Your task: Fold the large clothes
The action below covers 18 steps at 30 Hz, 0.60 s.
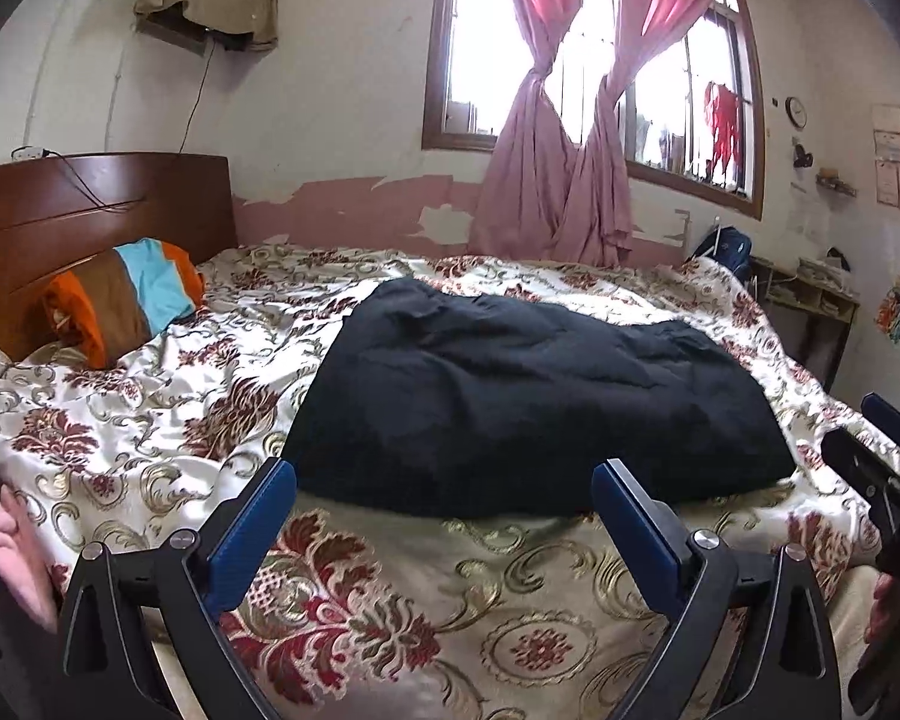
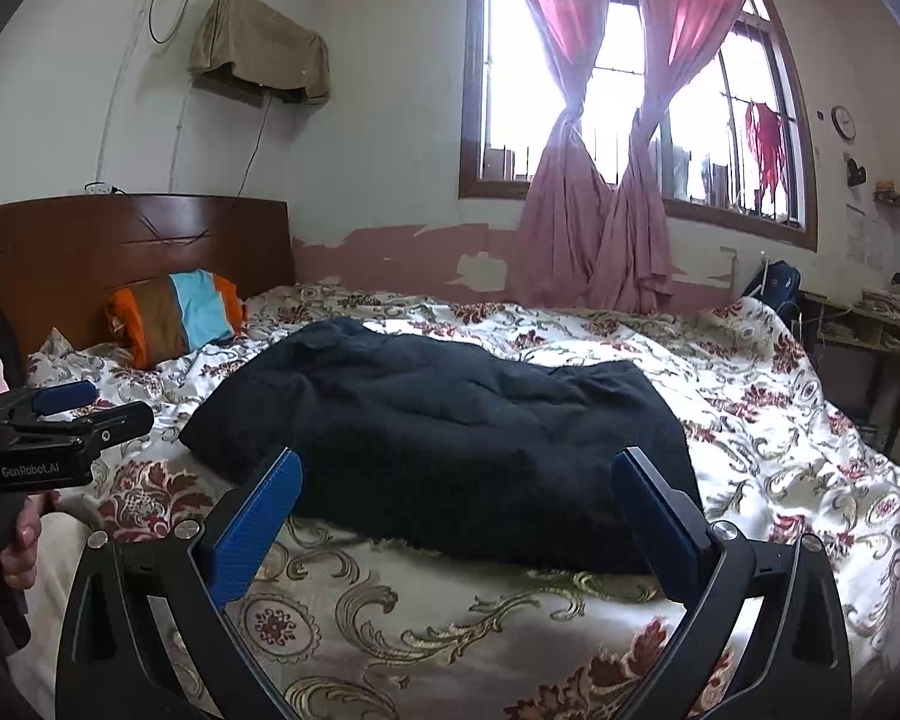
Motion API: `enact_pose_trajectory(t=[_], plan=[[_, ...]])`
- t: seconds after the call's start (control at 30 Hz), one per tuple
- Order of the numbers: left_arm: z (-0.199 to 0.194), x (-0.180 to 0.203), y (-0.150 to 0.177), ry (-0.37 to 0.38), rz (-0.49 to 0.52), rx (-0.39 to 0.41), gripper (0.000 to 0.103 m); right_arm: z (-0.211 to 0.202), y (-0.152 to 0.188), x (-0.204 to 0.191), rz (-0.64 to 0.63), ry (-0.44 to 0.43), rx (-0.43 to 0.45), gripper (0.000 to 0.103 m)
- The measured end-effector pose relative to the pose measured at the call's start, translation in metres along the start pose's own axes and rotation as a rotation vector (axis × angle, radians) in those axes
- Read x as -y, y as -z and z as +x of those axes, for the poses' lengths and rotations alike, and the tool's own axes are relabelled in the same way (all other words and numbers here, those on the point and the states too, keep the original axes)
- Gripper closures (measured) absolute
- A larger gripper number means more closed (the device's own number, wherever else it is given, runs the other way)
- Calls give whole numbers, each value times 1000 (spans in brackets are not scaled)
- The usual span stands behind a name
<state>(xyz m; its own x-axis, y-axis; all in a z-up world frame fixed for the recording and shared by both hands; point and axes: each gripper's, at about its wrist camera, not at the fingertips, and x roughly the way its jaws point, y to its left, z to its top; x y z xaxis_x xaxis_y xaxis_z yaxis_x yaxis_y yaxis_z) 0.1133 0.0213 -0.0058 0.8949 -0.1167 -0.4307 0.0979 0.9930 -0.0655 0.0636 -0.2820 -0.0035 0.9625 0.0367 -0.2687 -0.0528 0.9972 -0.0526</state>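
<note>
Both hand-held grippers were wide open and empty: our left hand-held gripper (image 1: 444, 489) and right hand-held gripper (image 2: 457, 480) hovered side by side at the near edge of the bed (image 1: 390, 588), neither one touching fabric. The dark navy garment (image 1: 528, 396) lay roughly in the middle of the floral bedspread (image 2: 780, 420), already looking like a thick rectangle with lumpy wrinkles on top, its near hem just ahead of our fingertips. A striped pillow (image 1: 126, 294) sat by the headboard, well apart from it.

Our worry from here: the cloth looked thick and layered, so pinching only the top layer could peel the fold open instead of carrying it over. The slippery-looking bedspread might also bunch up and get grabbed along with the hem.
</note>
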Motion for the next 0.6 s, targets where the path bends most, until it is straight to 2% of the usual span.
enact_pose_trajectory(t=[0.6], plan=[[-1, -1, 26, -13, 30, -36, 3, 2, 20, -1, 38, 25, -69, 2]])
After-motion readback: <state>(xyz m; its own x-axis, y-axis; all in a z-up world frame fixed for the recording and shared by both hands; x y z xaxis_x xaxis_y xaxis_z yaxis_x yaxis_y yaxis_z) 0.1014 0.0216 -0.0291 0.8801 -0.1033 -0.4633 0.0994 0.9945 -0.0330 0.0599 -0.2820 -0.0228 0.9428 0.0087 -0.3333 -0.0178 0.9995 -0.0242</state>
